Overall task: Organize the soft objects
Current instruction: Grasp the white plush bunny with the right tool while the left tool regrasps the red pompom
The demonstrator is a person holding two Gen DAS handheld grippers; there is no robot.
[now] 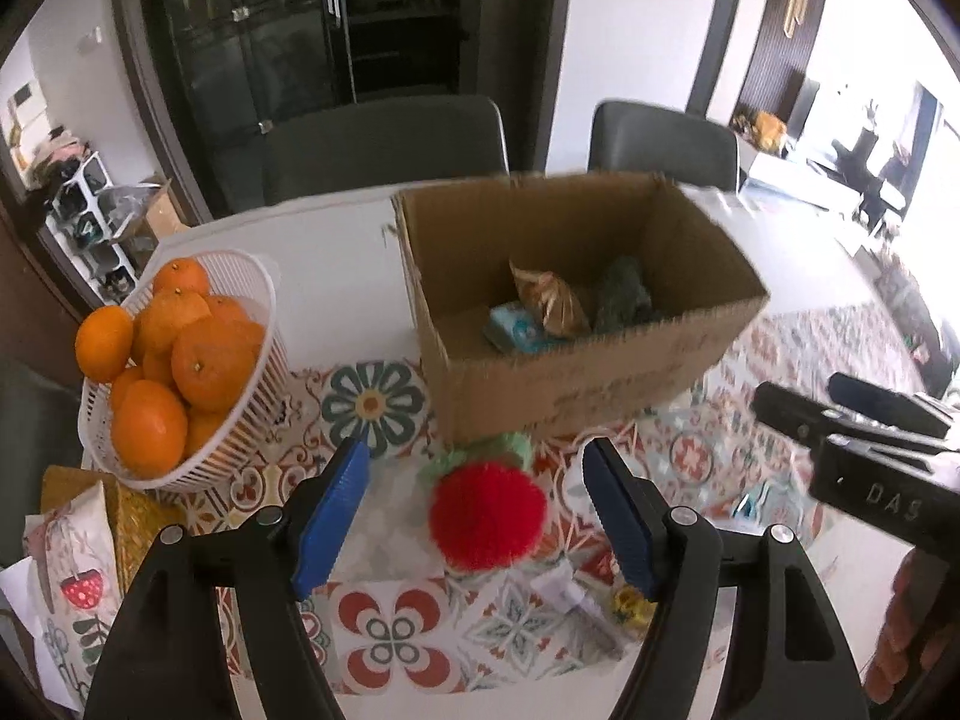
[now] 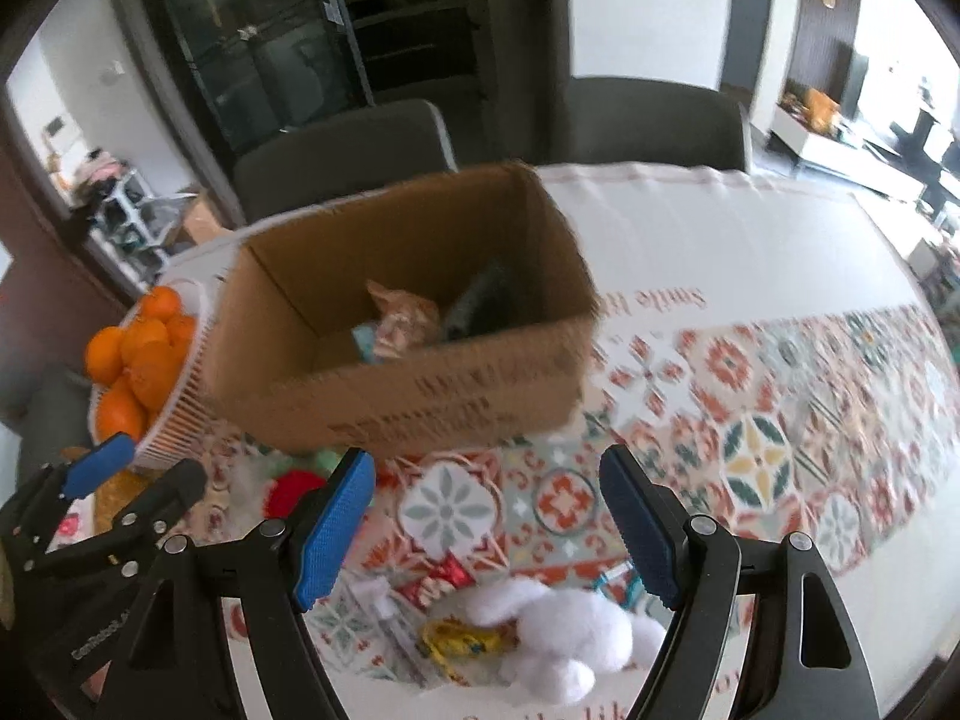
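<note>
A fluffy red pom-pom toy [image 1: 487, 513] with a green frill lies on the patterned tablecloth, in front of an open cardboard box [image 1: 576, 384]. My left gripper [image 1: 480, 504] is open, its blue pads either side of the toy, above it. The box holds a brown-gold soft item [image 1: 549, 300], a dark grey one [image 1: 624, 294] and a light blue one [image 1: 516, 327]. My right gripper [image 2: 489, 522] is open and empty above a white plush toy [image 2: 570, 630]. The box [image 2: 420, 378] and the red toy [image 2: 294, 489] also show in the right wrist view.
A white basket of oranges [image 1: 180, 372] stands left of the box. A floral pouch [image 1: 78, 588] lies at the table's left edge. Small wrappers [image 2: 462, 639] lie by the white plush. Two dark chairs [image 1: 384, 144] stand behind the table.
</note>
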